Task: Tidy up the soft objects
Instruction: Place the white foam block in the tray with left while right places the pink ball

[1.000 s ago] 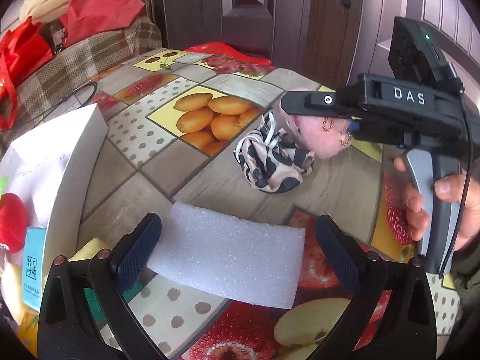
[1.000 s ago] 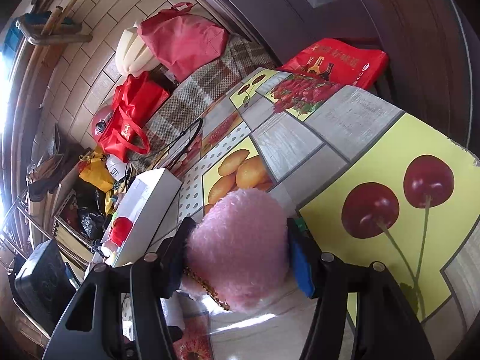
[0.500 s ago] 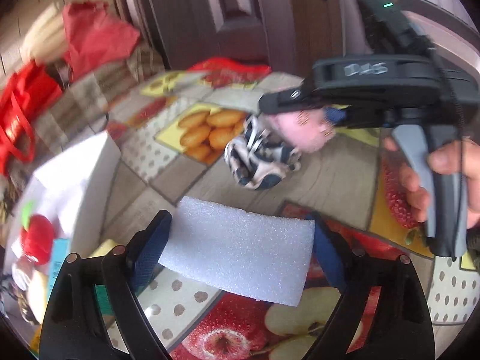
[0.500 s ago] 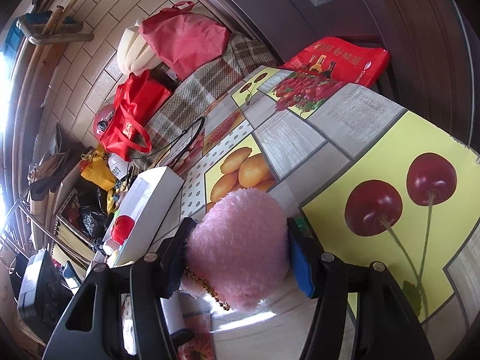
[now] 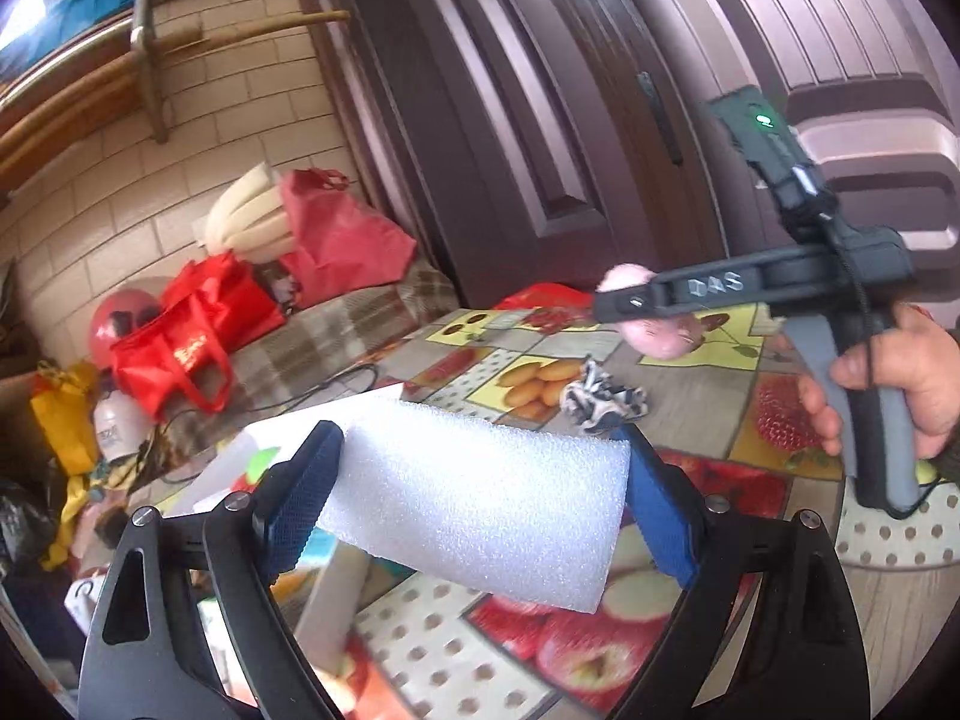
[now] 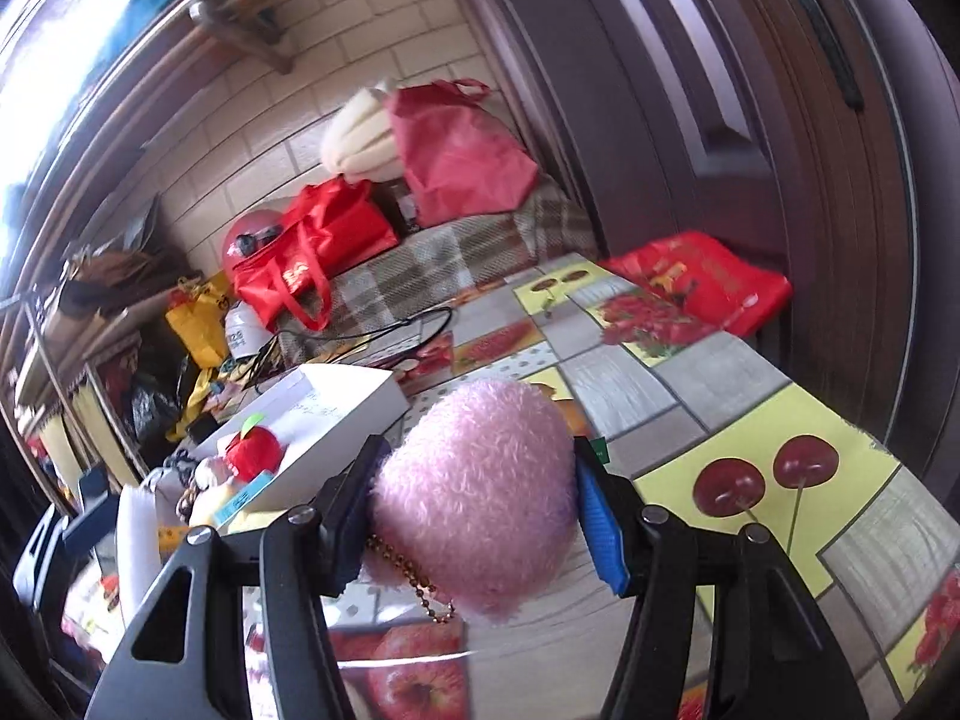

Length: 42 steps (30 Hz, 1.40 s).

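Note:
My left gripper (image 5: 480, 498) is shut on a white foam block (image 5: 474, 498) and holds it above the fruit-print table. My right gripper (image 6: 474, 510) is shut on a pink fluffy pom-pom (image 6: 474, 492) with a gold bead chain, held above the table; it also shows in the left wrist view (image 5: 660, 333). A black-and-white patterned scrunchie (image 5: 603, 402) lies on the table beyond the foam. A white box (image 6: 324, 420) at the table's left holds a red plush apple (image 6: 255, 450) and other small items.
Red bags (image 6: 312, 252) and a cream cushion (image 6: 360, 138) sit on a plaid-covered bench behind the table. A red bag (image 6: 696, 282) lies at the table's far edge. A dark door (image 5: 540, 120) stands behind. A black cable (image 6: 414, 330) lies near the box.
Both grippers have lifted with their objects. The left gripper raised the foam off the table and tilted up. The right gripper rose with the pom-pom.

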Each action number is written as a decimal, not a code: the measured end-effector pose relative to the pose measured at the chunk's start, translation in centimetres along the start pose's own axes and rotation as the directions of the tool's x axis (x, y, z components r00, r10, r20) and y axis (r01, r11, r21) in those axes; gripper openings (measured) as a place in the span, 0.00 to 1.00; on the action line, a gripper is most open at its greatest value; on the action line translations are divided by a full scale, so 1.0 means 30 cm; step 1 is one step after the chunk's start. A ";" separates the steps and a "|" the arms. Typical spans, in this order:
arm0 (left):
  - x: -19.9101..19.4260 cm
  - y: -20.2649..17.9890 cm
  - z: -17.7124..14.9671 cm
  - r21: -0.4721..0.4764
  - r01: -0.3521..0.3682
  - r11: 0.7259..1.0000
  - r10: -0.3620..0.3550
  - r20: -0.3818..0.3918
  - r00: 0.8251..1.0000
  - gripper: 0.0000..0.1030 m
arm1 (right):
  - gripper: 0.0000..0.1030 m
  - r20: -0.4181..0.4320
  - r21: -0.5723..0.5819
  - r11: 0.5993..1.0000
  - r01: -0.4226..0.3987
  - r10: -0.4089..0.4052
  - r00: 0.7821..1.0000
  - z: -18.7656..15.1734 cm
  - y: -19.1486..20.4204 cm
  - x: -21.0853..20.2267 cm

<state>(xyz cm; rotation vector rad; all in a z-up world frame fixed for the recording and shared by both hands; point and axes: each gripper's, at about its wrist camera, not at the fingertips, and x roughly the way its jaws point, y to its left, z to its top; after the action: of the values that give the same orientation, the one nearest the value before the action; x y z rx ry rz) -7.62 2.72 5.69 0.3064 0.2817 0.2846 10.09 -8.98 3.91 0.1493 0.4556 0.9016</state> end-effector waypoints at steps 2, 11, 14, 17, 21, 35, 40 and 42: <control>-0.022 0.053 -0.022 -0.047 -0.022 0.999 0.022 -0.007 1.000 0.88 | 0.59 -0.008 -0.030 0.999 -0.020 0.019 1.000 -0.024 0.045 -0.017; -0.055 0.288 -0.109 -0.274 -0.142 0.951 0.128 -0.067 0.989 0.88 | 0.59 -0.002 -0.218 0.976 -0.015 0.015 1.000 -0.074 0.246 -0.035; -0.064 0.357 -0.138 -0.292 -0.206 0.934 0.192 -0.077 0.978 0.88 | 0.59 -0.023 -0.269 0.963 -0.013 0.008 1.000 -0.088 0.293 -0.006; -0.064 0.430 -0.170 -0.343 -0.249 0.906 0.226 -0.104 0.968 0.88 | 0.59 -0.031 -0.309 0.951 -0.018 0.009 0.999 -0.098 0.343 0.023; -0.055 0.474 -0.184 -0.346 -0.288 0.893 0.265 -0.115 0.957 0.88 | 0.59 -0.056 -0.341 0.939 -0.037 0.019 0.998 -0.112 0.399 0.059; 0.094 0.655 -0.215 -0.401 -0.424 0.812 0.385 -0.179 0.906 0.88 | 0.59 -0.103 -0.371 0.926 -0.062 0.025 0.994 -0.102 0.589 0.293; 0.171 0.688 -0.208 -0.394 -0.439 0.807 0.396 -0.191 0.898 0.88 | 0.59 -0.097 -0.369 0.928 -0.042 0.006 0.995 -0.082 0.641 0.396; 0.197 0.708 -0.208 -0.410 -0.450 0.794 0.403 -0.200 0.893 0.89 | 0.59 -0.097 -0.361 0.932 -0.035 0.000 0.995 -0.071 0.657 0.440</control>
<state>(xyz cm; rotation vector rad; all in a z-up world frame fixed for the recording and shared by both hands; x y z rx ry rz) -9.03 25.61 5.71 -0.1115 0.2375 0.8059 1.95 13.40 3.97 -0.2303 0.3691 0.9984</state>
